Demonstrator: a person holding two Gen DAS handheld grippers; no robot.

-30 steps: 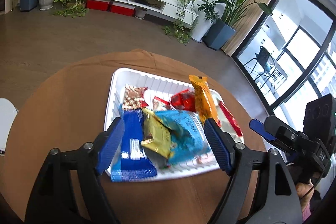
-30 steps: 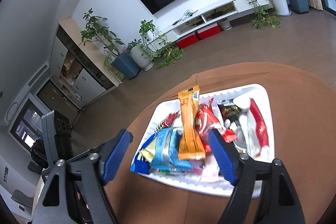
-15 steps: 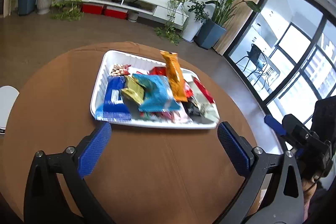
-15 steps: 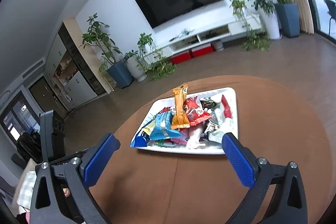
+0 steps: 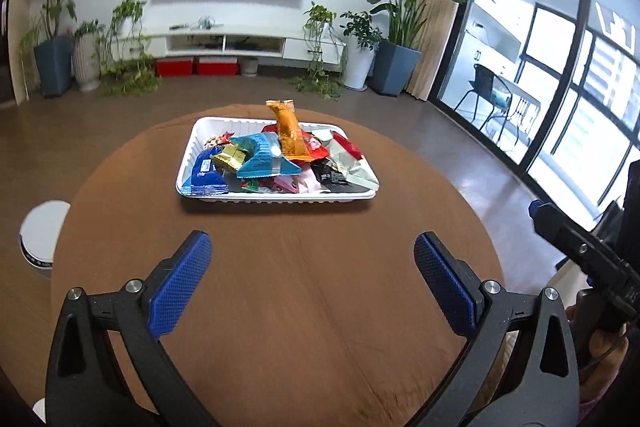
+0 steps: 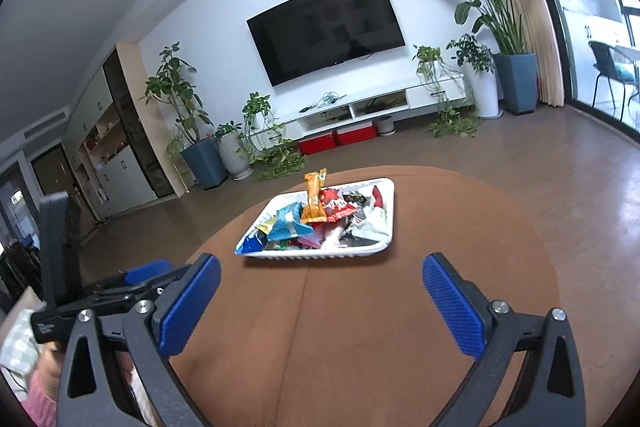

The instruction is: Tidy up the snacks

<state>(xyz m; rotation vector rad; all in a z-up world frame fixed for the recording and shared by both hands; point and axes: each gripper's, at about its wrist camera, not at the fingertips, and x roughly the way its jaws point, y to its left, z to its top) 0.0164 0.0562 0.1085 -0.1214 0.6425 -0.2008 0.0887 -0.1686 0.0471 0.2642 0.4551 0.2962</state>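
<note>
Looking down both cameras, I had the left gripper [image 5: 312, 259] spread wide with nothing between its blue pads [image 5: 180, 287], just hovering over bare table. Same deal with the right gripper [image 6: 320, 281]: jaws fully released, pads [image 6: 452, 311] gripping nothing at all. Both were pointed at the tray from well back, so neither one was touching anything.

Further out, the white tray [image 5: 188, 163] sat on the far half of the round brown table [image 5: 320, 307], well apart from both grippers. The snacks [image 5: 280, 159] were all heaped inside it, overlapping each other. An orange packet [image 5: 290, 135] stood up tallest in the middle, leaning on the pile. A light blue packet [image 5: 264, 159] lay in front of it, with a dark blue packet [image 5: 204, 175] at the tray's near left corner, its edge poking over the rim. A red packet [image 6: 336, 205] was just right of the orange one.

Beyond the table I could see a wall TV [image 6: 326, 27], a low white cabinet and potted plants [image 5: 52, 27].
</note>
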